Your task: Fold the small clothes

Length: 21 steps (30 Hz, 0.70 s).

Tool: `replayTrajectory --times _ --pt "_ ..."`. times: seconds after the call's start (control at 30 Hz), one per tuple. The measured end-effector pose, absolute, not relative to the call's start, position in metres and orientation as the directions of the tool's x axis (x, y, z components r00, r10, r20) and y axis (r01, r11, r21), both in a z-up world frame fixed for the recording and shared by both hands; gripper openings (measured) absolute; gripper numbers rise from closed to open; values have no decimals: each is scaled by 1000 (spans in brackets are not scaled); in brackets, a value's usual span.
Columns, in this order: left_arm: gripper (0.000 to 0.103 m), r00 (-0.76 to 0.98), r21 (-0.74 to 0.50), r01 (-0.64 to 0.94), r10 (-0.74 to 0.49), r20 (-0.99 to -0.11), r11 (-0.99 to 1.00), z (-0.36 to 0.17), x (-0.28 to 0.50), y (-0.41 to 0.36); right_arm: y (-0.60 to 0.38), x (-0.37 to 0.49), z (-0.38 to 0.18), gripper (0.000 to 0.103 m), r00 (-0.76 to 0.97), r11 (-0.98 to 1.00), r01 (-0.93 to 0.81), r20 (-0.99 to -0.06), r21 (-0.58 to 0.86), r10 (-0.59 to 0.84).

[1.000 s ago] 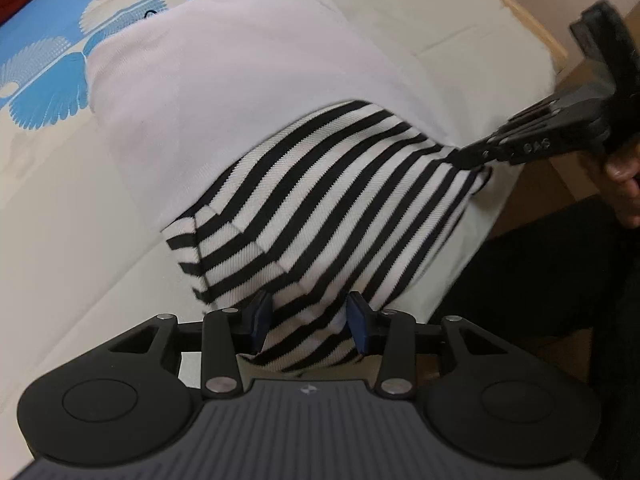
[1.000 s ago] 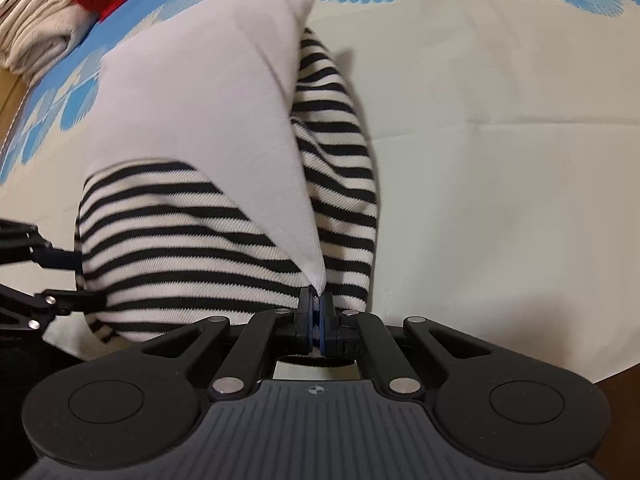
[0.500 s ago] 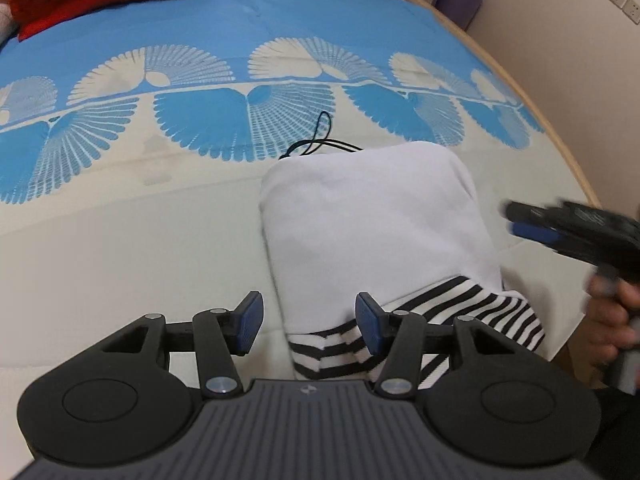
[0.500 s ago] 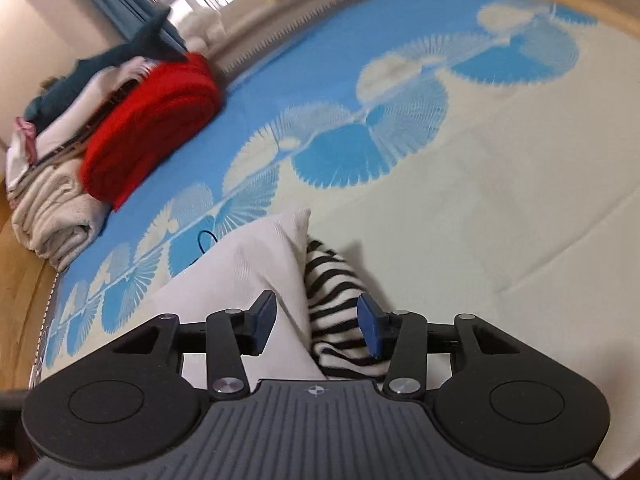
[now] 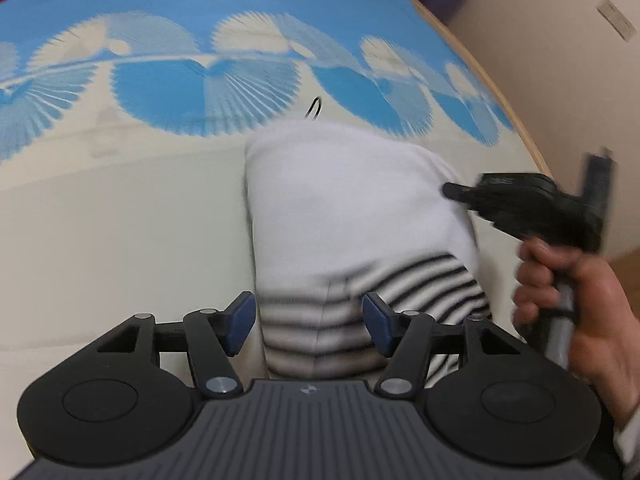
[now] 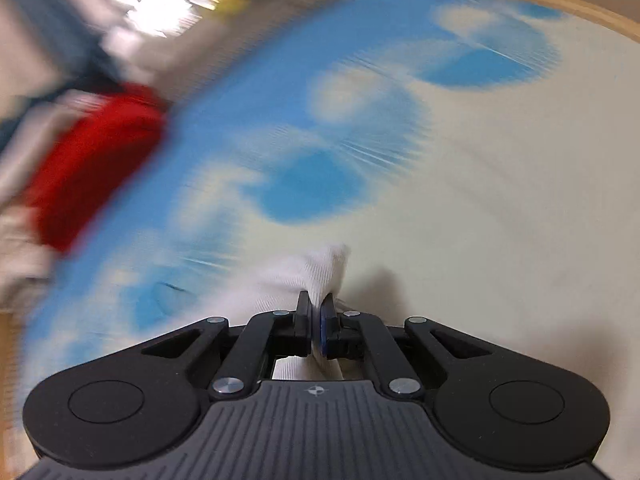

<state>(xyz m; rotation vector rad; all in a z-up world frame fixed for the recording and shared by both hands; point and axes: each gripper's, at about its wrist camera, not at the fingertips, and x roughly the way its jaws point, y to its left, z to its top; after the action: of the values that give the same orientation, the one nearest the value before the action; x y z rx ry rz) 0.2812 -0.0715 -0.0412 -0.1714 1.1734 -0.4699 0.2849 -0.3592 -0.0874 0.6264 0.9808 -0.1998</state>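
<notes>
Garment (image 5: pixel 352 216): small top, white w/ black-and-white striped part, lying folded on bed cover (image 5: pixel 120 232); white panel on top, striped part (image 5: pixel 432 292) showing at near end, toward the cameras; far edge of white panel sits just short of the blue fan print; thin black cord loop (image 5: pixel 314 108) pokes out just beyond that far edge.

Left gripper (image 5: pixel 310 322): jaws apart and opening; blue pads (image 5: pixel 240 320) not pressing cloth; striped end of garment lies between and below the fingers in the view, left pad over bare cover beside garment's left edge, right pad over stripes; nothing held.

Right gripper (image 6: pixel 316 320): jaws clenched on a pinch of white cloth; fabric bunches up in a small peak just ahead of the pads, more white visible under the fingers; right wrist view badly motion-blurred, so rest of garment not readable there. In left wrist view the right gripper's tip meets the right edge of the white panel, approx mid-length; a hand (image 5: pixel 576 312) grips its handle at right, sleeve edge at bottom corner.

Surroundings: cover cream near, blue w/ white fans further off; wooden rim (image 5: pixel 500 92) curves along right side; red folded cloth (image 6: pixel 92 164) at far left, pale blurred heap next to it, type unclear.
</notes>
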Motion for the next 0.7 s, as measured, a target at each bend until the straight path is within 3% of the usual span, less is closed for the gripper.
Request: replayTrajectory --times 0.07,0.2,0.3,0.37,0.43,0.53,0.63,0.7 --pt "78 250 -338 307 -418 -873 890 -53 277 -86 -359 287 -93 3 532 834 417 -841 362 99" --pt "79 162 -215 396 -298 -941 893 -84 261 -108 -352 287 -97 3 498 865 379 -861 327 107" --pt "79 139 -194 403 -269 -953 894 -89 258 -106 -353 282 -95 7 493 863 395 -866 315 90" --pt "79 139 -196 391 -269 -953 899 -84 259 -100 -356 275 -83 22 525 859 398 -848 322 74" --pt "79 174 -218 372 -298 -939 902 -71 262 -91 -360 263 -71 45 567 851 387 -819 355 84" --pt "80 259 -316 275 -387 -885 908 -51 276 -71 -359 250 -67 62 557 849 307 -805 429 205" --pt "80 275 -418 134 -439 -855 899 -53 298 -56 -351 246 -86 66 421 884 253 -867 394 266" --pt "80 241 -470 78 -474 -847 879 -62 314 -54 -354 246 -100 76 369 890 270 -893 367 256"
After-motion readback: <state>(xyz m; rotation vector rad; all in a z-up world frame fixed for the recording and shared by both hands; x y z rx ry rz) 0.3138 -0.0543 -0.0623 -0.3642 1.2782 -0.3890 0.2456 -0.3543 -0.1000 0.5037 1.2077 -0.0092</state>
